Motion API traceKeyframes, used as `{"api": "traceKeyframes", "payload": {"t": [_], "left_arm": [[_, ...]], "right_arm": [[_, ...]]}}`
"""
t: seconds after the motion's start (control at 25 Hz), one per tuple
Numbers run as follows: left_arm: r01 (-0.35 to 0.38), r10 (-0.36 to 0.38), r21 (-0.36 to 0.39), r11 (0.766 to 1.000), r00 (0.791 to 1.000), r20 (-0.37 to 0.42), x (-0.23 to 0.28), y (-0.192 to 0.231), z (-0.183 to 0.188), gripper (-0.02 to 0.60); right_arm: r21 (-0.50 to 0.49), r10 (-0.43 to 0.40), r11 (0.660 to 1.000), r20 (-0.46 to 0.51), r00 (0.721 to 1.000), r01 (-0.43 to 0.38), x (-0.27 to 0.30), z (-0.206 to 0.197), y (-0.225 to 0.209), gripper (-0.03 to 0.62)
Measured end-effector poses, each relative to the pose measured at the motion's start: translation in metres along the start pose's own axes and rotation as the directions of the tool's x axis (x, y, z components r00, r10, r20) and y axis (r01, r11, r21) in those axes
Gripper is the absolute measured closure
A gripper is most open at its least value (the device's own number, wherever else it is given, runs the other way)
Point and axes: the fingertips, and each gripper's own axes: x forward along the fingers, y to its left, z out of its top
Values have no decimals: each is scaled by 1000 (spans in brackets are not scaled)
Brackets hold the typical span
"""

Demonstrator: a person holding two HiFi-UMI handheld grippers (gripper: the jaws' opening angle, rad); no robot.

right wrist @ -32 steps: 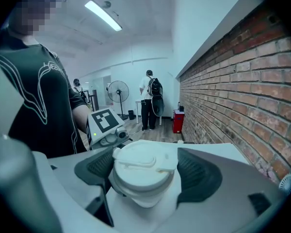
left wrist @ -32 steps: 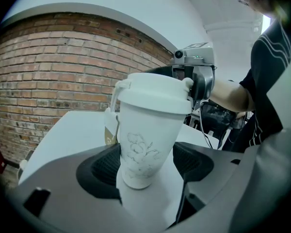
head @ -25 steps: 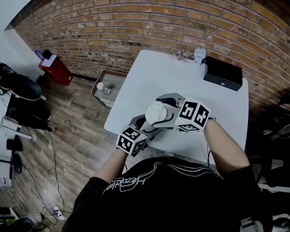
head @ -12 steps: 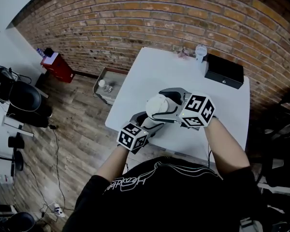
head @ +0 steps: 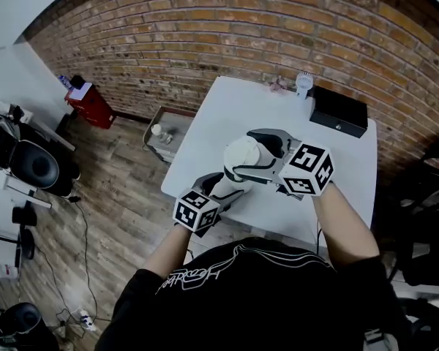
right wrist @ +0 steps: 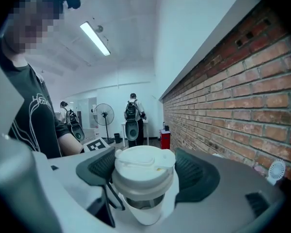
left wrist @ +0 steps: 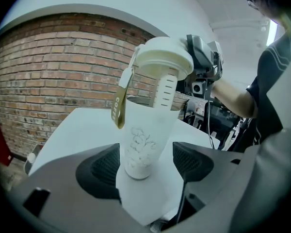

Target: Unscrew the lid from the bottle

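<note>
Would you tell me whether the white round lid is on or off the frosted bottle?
Off: the white round lid hangs above the rim of the frosted bottle, slotted insert exposed.

An olive strap (left wrist: 118,106) hanging at eight o'clock from the lid (left wrist: 164,57) of the bottle (left wrist: 144,140) bears pale capitals, seemingly beginning "COF"; the rest blurs. Script across the black shirt (head: 194,277) is unreadable.
</note>
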Motion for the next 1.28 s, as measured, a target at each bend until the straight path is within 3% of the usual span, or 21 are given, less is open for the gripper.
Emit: {"api": "traceKeyframes", "payload": {"t": [0.32,0.44,0.56,0.72,1.0,1.28], "left_arm": [[-63,61,56,996,997,47,-57,5,10,242],[-94,86,94,991,992,93,-86,6,34,341],[-91,76,78,993,980,181,-123,-4,66,393],[-59,41,50,997,956,292,-175,-26,98,524],[63,-75,46,997,934,350,-224,-85,98,541],[120,-134,63,991,940,315,-229,-130,72,541]], "right_arm": [[-26,-105,994,147,983,110,-33,59,20,217],[-43,-153,985,199,968,164,-44,85,34,217],[-35,-182,980,243,953,196,-59,106,54,217],[-25,-216,973,268,939,231,-79,119,84,218],[50,-283,959,223,933,279,-90,90,141,217],[134,-290,953,127,949,273,-85,30,185,217]]}}
